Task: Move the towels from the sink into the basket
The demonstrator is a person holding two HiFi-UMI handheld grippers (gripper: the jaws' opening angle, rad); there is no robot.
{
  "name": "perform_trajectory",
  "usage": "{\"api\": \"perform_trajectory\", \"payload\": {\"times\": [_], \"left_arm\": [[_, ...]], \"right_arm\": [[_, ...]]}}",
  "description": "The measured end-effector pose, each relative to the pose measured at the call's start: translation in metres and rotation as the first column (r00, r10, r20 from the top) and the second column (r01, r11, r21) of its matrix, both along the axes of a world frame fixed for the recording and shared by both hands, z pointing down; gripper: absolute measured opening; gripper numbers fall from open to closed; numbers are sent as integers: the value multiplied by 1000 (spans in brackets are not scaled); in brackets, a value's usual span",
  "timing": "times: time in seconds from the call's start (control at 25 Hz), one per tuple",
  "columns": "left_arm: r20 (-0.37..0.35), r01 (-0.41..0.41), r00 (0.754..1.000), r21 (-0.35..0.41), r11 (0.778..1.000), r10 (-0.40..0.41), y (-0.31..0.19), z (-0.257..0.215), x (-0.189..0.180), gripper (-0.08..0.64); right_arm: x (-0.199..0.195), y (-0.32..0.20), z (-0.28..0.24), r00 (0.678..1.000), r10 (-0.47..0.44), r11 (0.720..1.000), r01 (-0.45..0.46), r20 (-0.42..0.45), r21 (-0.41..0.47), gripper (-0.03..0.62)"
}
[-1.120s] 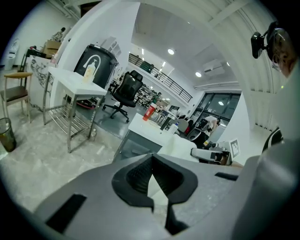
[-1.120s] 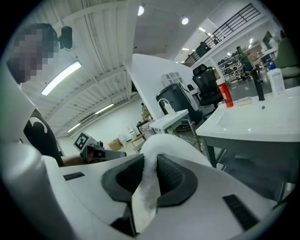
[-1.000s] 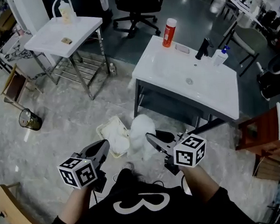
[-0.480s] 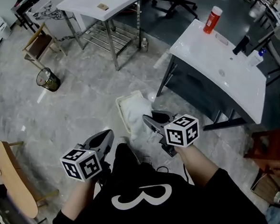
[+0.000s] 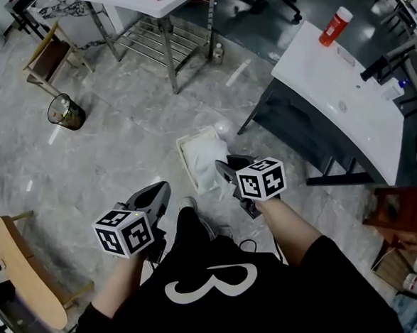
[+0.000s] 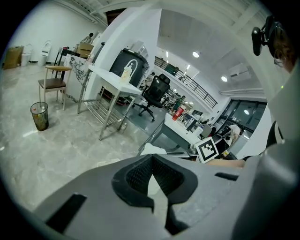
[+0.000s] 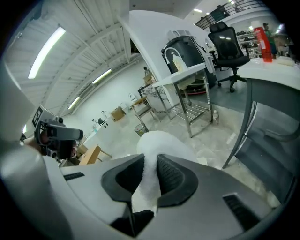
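My right gripper (image 5: 223,167) is shut on a white towel (image 5: 209,162), which bulges out past its fingertips over the white basket (image 5: 186,144) on the floor. In the right gripper view the towel (image 7: 158,143) is pinched between the two dark pads, and the gripper (image 7: 149,174) points down at the floor. My left gripper (image 5: 160,193) hovers low to the left of the basket, shut and holding nothing; its pads (image 6: 136,174) meet at the tips. The white sink (image 5: 332,100) stands to the right, with no towel showing on it.
A red bottle (image 5: 335,26) and a black faucet (image 5: 384,63) stand on the sink top. A white metal-legged table (image 5: 157,16) is at the back, a dark waste bin (image 5: 65,112) at the left and a wooden chair (image 5: 20,271) at the near left.
Both grippers have come down toward the floor. The right one has carried the towel from beside the basket to over it, and the towel now hangs lower.
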State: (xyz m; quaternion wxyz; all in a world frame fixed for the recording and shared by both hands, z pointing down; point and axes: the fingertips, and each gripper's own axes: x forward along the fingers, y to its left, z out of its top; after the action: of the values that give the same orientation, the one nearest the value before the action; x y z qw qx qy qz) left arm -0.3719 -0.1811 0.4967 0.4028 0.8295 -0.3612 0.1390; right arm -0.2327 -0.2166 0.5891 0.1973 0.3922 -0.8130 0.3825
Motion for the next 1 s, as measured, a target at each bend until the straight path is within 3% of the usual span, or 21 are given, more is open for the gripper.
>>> {"api": "perform_trajectory", "payload": {"times": [0.48,1.0], "left_arm": [[63,-36,997,-124,992,44,-83,79,-29,5],[119,-108,984,-177,978,130,-112,97,-25,5]], "right_arm": [[-12,-70,106,993,78,984,-91,-90,-154,77],[1,-92,174,986,119,955,-146,-115,-258,78]]}}
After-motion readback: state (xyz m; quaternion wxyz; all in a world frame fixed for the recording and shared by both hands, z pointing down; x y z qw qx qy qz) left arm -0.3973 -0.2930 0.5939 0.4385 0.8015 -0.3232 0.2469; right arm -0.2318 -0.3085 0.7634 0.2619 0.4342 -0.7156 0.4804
